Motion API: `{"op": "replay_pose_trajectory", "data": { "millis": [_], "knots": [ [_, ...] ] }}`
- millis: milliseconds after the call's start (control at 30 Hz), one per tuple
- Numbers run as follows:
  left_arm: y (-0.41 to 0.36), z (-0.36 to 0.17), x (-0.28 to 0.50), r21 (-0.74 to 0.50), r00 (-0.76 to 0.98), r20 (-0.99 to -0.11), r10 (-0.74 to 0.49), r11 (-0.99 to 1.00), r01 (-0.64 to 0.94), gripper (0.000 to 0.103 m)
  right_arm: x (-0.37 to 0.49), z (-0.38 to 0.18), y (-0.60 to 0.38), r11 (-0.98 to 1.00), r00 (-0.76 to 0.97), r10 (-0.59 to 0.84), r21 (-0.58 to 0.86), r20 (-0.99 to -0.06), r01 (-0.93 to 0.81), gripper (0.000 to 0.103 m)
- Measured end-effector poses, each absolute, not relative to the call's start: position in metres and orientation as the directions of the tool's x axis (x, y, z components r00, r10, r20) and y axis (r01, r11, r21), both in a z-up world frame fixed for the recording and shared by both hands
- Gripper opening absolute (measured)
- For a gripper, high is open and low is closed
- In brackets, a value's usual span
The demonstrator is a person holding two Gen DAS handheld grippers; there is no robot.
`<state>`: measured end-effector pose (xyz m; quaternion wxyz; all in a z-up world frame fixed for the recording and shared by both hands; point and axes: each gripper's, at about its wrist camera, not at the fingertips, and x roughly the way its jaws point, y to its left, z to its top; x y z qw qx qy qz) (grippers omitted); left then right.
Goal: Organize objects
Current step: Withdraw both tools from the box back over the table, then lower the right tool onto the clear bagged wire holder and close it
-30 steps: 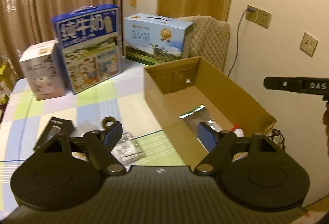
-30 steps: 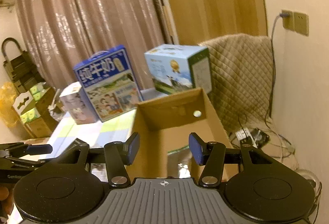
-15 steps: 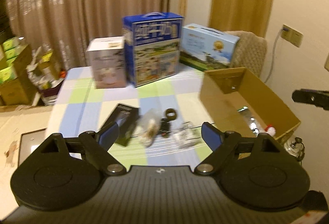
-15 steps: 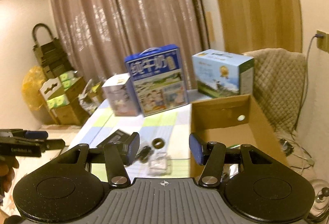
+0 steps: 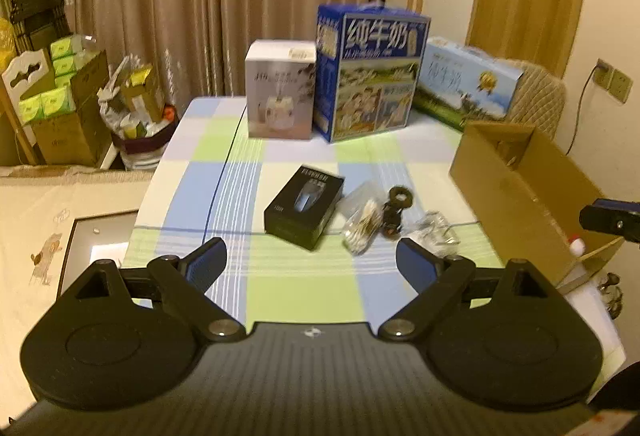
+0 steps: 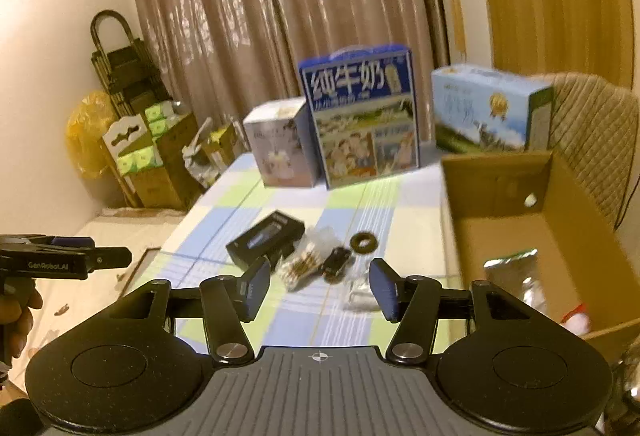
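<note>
Black left gripper (image 5: 311,260) wide, empty | right gripper (image 6: 319,290) wide, empty

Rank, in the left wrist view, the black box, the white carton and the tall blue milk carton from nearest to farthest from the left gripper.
From the left gripper, which is open over the checked table:
1. Black box: lying flat mid-table, just ahead of the fingertips.
2. White carton: upright at the far end, slightly left.
3. Tall blue milk carton: upright beside it to the right; these two stand about level, so their order is too close to call.
</note>
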<state>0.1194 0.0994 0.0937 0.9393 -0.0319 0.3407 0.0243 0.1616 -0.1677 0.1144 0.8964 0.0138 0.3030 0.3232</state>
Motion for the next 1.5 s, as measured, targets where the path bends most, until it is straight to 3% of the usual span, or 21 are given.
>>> {"op": "replay_pose_trajectory", "data": {
  "millis": [133, 300, 667, 1033, 1433, 1467, 1500],
  "knots": [
    [0.104, 0.065, 0.133, -0.047, 0.747, -0.664, 0.018, 0.997, -0.066, 0.089, 0.178, 0.079, -0.152, 0.788, 0.58, 0.586, 0.23, -0.566, -0.571, 0.065],
    [0.102, 0.027, 0.157, -0.05, 0.721, -0.693, 0.002, 0.997, -0.051, 0.089, 0.199, 0.038, -0.135, 0.792, 0.556, 0.575, 0.24, -0.6, -0.561, 0.069],
    [0.099, -0.038, 0.218, -0.088, 0.68, -0.73, -0.068, 0.996, 0.006, 0.094, 0.251, -0.028, -0.112, 0.843, 0.57, 0.486, 0.184, -0.663, -0.506, 0.071],
    [0.105, -0.06, 0.261, -0.116, 0.668, -0.737, -0.101, 0.993, 0.023, 0.097, 0.301, -0.06, -0.091, 0.851, 0.563, 0.438, 0.121, -0.701, -0.511, 0.072],
    [0.079, -0.065, 0.286, -0.143, 0.655, -0.731, -0.192, 0.981, 0.129, 0.097, 0.322, -0.071, -0.09, 0.845, 0.523, 0.459, 0.172, -0.718, -0.506, 0.071],
    [0.078, -0.067, 0.288, -0.141, 0.653, -0.734, -0.189, 0.982, 0.126, 0.097, 0.323, -0.072, -0.091, 0.846, 0.52, 0.459, 0.175, -0.72, -0.504, 0.069],
    [0.078, -0.068, 0.289, -0.14, 0.653, -0.734, -0.187, 0.982, 0.124, 0.097, 0.323, -0.072, -0.091, 0.847, 0.515, 0.458, 0.181, -0.725, -0.499, 0.056]
  ]
}}
